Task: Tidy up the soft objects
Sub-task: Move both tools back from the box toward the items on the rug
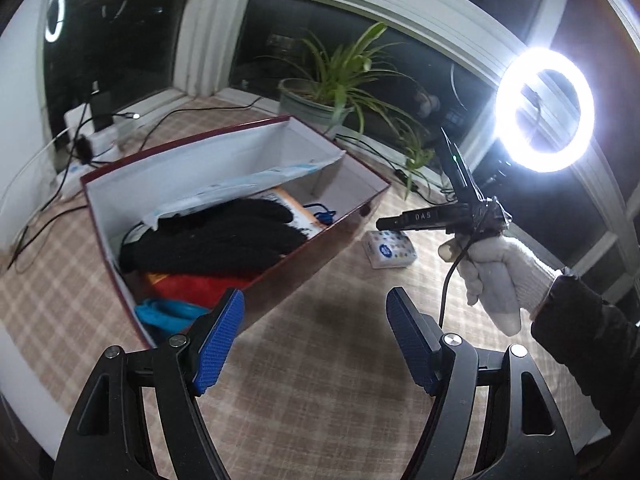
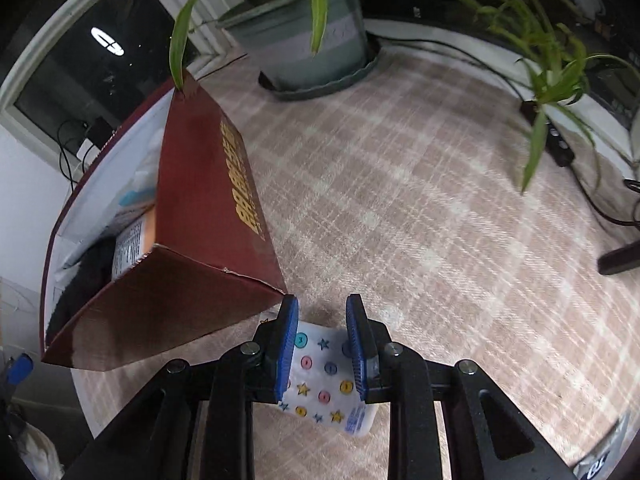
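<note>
Two views, one loose item outside the box.

Right wrist view: small tissue pack (image 2: pixel 320 384) (white wrapper printed with stars and coloured buttons) lies flat on the checked tablecloth (image 2: pixel 420 200), just beside the near corner of the dark red cardboard box (image 2: pixel 208 200). Right gripper (image 2: pixel 322 308) points steeply down over it, jaws drawn in narrow, blue pads (image 2: pixel 289 344) astride the pack. The printed face runs on past both pads, so I cannot tell whether they bite the pack or only stand over it. Potted spider plant (image 2: pixel 304 52) stands well behind.

Handling, as a judgement: light, squashy, with a slick plastic film. It should give under the pads rather than resist, and may slide if pinched by a corner. Best taken across the narrow width near the middle, pads on the long edges, with a modest squeeze. The box wall is close to the left pad (a snag risk when lifting).

Left wrist view: left gripper (image 1: pixel 316 296) is released, jaws wide, nothing between them, over bare cloth beside the box. Only this view looks down into the box: black knitted items (image 1: pixel 224 240), red cloth (image 1: pixel 200 284), something bright blue at the near end, an orange packet at the far end. Room remains on top. It also shows the gloved hand (image 1: pixel 492 276) carrying the right tool, and a ring light (image 1: pixel 544 110) behind. It does not show the pads against the pack; only the right wrist view gives that.
</note>
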Available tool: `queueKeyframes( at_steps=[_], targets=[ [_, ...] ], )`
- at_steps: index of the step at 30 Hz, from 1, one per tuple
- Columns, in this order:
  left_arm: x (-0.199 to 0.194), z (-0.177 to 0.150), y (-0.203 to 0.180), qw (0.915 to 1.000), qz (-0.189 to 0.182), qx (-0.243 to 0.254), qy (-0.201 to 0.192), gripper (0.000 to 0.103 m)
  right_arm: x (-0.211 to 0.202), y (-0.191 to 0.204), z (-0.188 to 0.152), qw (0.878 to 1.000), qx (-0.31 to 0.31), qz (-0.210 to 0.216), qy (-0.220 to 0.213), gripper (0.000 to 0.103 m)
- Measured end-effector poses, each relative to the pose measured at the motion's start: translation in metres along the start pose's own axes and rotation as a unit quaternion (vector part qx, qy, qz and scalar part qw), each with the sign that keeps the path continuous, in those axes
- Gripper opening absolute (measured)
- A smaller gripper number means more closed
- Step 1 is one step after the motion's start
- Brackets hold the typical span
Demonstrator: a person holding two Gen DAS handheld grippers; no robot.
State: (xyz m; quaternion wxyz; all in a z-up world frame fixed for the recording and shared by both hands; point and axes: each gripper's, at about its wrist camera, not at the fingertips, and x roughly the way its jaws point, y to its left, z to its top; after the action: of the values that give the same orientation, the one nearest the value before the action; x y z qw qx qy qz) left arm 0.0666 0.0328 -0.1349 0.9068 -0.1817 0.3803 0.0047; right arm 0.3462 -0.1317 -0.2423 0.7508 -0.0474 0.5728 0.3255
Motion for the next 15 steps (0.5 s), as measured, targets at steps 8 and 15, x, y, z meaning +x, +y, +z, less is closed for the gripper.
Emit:
queueKeyframes(
  at_steps=[8,15],
  targets=[
    [0.001,-0.001,-0.006,1.0000,-0.002,0.006,0.005,0.074,0.001,0.024,-0.030,0.997,-0.081,-0.013,0.015,0.022],
    [0.006,-0.002,-0.015,0.9995,-0.019,0.020,0.013,0.074,-0.015,0.023,-0.084,0.990,-0.127,-0.053,0.022,0.022]
  ],
)
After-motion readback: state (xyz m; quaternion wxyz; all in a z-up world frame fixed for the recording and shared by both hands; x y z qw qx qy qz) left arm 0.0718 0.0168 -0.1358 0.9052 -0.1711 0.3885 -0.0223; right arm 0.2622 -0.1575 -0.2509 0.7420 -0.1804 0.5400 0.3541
